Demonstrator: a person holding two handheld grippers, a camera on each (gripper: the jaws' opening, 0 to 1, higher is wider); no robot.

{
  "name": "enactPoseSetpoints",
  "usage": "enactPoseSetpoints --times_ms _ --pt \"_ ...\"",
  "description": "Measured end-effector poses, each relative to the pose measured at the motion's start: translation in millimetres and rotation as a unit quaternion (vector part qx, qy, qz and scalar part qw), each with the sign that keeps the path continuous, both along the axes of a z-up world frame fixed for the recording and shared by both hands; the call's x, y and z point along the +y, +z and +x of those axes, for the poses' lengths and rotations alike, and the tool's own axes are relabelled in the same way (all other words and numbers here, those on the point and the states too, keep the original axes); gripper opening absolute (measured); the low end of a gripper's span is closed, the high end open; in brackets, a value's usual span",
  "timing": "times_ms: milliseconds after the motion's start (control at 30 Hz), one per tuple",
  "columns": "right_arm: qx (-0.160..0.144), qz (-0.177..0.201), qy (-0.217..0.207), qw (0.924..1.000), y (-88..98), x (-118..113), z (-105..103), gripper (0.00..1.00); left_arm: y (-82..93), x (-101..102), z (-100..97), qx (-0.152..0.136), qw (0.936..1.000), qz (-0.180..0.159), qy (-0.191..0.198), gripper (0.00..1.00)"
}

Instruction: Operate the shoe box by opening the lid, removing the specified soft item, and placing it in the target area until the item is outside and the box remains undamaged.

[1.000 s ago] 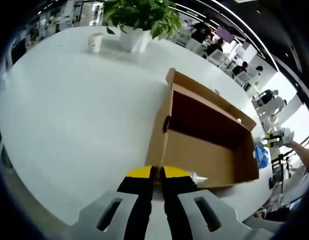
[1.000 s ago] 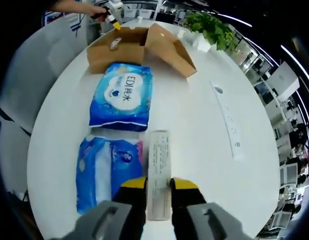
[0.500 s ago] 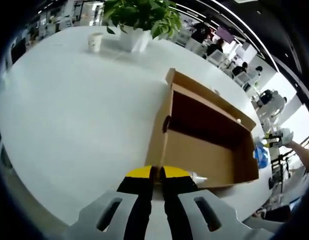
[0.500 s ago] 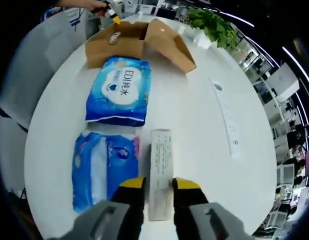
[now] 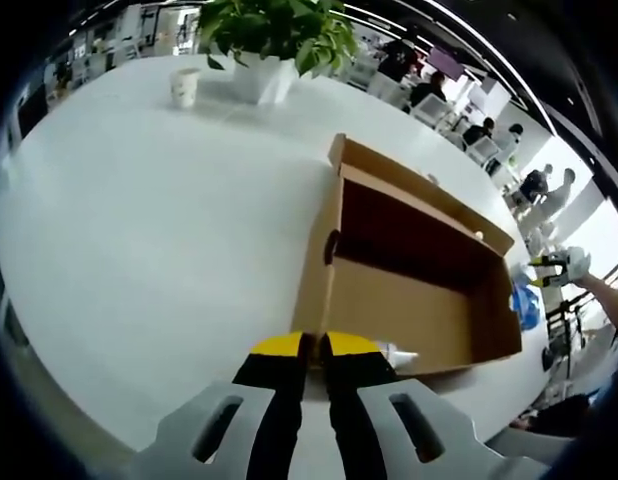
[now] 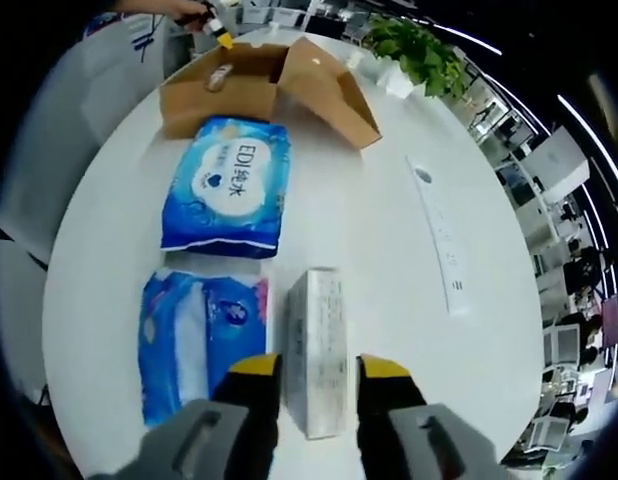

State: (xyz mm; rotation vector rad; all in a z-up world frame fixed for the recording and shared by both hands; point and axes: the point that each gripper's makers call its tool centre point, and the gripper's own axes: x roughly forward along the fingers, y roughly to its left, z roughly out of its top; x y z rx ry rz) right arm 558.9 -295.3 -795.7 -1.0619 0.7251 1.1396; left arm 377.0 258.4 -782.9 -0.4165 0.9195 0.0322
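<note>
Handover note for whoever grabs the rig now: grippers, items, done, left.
Left gripper: shut on the shoe box rim, holding it.
Right gripper: open, jaws either side of the white carton lying on the table; whether they touch it is unclear.
Box lid is open. Blue wipes pack and second soft pack lie outside, beside the carton.
Left: retract the right gripper, let go of the box.

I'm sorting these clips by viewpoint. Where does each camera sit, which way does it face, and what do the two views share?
Left gripper view: rides on the left gripper, whose jaws are shut at the near corner of the open shoe box, looking along the white table toward a potted plant.
Right gripper view: rides on the right gripper, jaws parted around a white carton, beside two blue packs.
Shared: box, plant, table.
</note>
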Motion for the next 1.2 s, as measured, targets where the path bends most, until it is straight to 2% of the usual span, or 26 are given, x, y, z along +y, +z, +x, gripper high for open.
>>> enactPoseSetpoints --times_ms 167,367,633,800,933,1000,1200 --pt "-0.007 0.021 -0.02 0.9996 10.1 2 -2 0.3 -1.5 1 1.3 -0.004 1.0 0.005 -0.003 0.05" --pt "-0.011 0.038 -0.044 0.9982 23.3 7 -15 0.35 -0.8 -3 1.5 -0.015 0.9998 0.009 -0.007 0.06" --pt "-0.017 0.093 -0.1 0.9905 48.7 18 -36 0.46 2.0 -5 3.1 -0.027 0.9984 0.037 -0.034 0.08" --pt "-0.017 0.109 -0.119 0.9867 58.4 21 -51 0.51 7.1 -10 3.1 -0.035 0.9967 0.047 -0.057 0.12" --pt "-0.023 0.155 -0.157 0.975 72.8 28 -60 0.56 16.0 -10 7.1 -0.049 0.995 0.052 -0.069 0.14" --pt "-0.023 0.157 -0.158 0.9745 75.7 28 -67 0.59 20.2 -11 8.4 -0.056 0.9935 0.06 -0.078 0.17" --pt "-0.032 0.179 -0.192 0.9644 84.7 30 -81 0.7 36.5 -19 9.6 -0.067 0.9871 0.084 -0.119 0.23"
